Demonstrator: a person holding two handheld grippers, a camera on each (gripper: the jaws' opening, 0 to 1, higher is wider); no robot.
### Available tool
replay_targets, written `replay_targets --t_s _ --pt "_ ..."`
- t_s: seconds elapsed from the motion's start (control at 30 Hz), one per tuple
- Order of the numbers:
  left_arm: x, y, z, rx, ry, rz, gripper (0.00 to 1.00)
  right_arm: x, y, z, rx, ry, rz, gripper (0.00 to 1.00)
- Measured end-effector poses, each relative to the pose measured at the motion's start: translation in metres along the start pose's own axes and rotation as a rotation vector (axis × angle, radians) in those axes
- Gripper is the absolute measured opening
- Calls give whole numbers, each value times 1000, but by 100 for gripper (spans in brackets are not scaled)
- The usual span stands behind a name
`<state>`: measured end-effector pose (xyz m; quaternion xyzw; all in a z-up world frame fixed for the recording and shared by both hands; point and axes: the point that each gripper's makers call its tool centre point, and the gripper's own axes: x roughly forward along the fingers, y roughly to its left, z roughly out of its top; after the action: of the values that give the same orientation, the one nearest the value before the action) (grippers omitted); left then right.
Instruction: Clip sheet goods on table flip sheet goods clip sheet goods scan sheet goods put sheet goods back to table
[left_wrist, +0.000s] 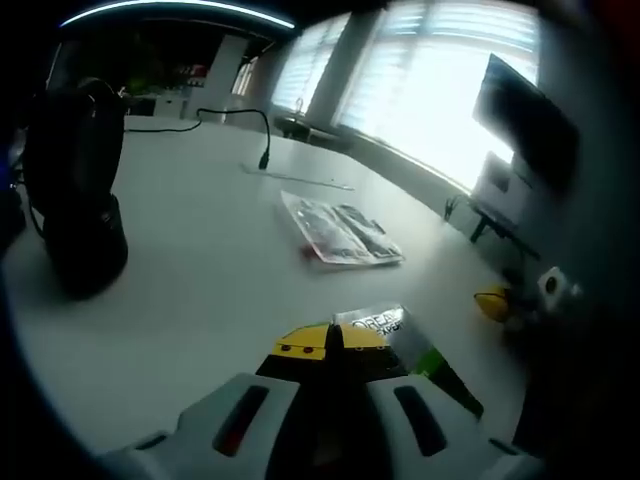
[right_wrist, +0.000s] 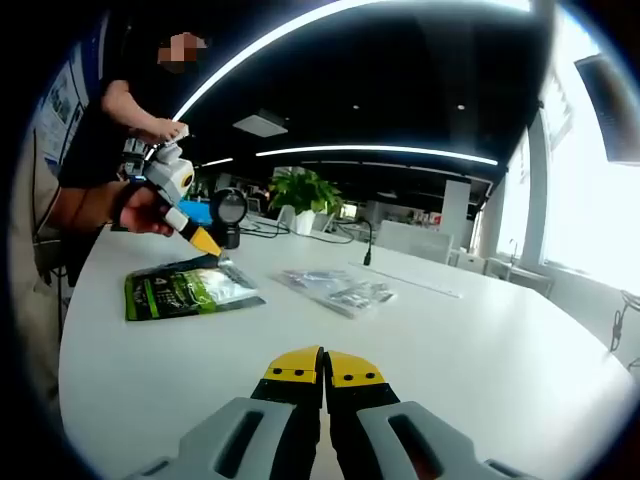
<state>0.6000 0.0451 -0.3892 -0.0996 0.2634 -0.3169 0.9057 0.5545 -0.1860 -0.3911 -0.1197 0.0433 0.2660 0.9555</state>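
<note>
A: Where is the green packet (right_wrist: 190, 290)?

B: Flat on the white table (right_wrist: 480, 360), on the near-left part in the right gripper view. The left gripper (right_wrist: 205, 243) has its yellow tips at the packet's far edge. In the left gripper view those jaws are together on the packet's corner, silver and green foil sticking out just past them.

A: And the right gripper (right_wrist: 323, 368)?

B: Jaws together on nothing, hovering above bare table, well apart from the packet.

A: Which way does the packet lie?

B: Its long axis runs left to right across the right gripper view, roughly along the table's near edge. The glossy clear part points toward the clear packet (right_wrist: 338, 289) lying near it, mid-table.

A: What could go wrong?

B: I judge the bite is only on a corner. A flip from there could let slick foil slide out, or crease it. A wide swing might also knock the clear packet, or the black scanner (left_wrist: 78, 190) standing further along the table.
</note>
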Motion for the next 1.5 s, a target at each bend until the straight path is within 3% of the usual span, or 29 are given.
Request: replay_targets --t_s 0.27,0.53,0.73,0.9,1.2,1.5 --pt "1 -3 14 -26 4 19 0 -1 3 3 -18 -10 7 0" --pt "4 -2 25 12 39 44 0 -2 10 8 -83 -28 11 0" --pt "5 -3 29 6 62 67 0 -9 29 32 -110 -121 59 0" --pt "5 -9 35 25 73 83 0 -12 64 47 -171 -153 128 1" --pt "4 -15 37 50 94 105 0 -10 122 71 -205 -213 248 4" --pt "1 -15 38 52 88 108 0 5 174 63 -196 -173 356 11"
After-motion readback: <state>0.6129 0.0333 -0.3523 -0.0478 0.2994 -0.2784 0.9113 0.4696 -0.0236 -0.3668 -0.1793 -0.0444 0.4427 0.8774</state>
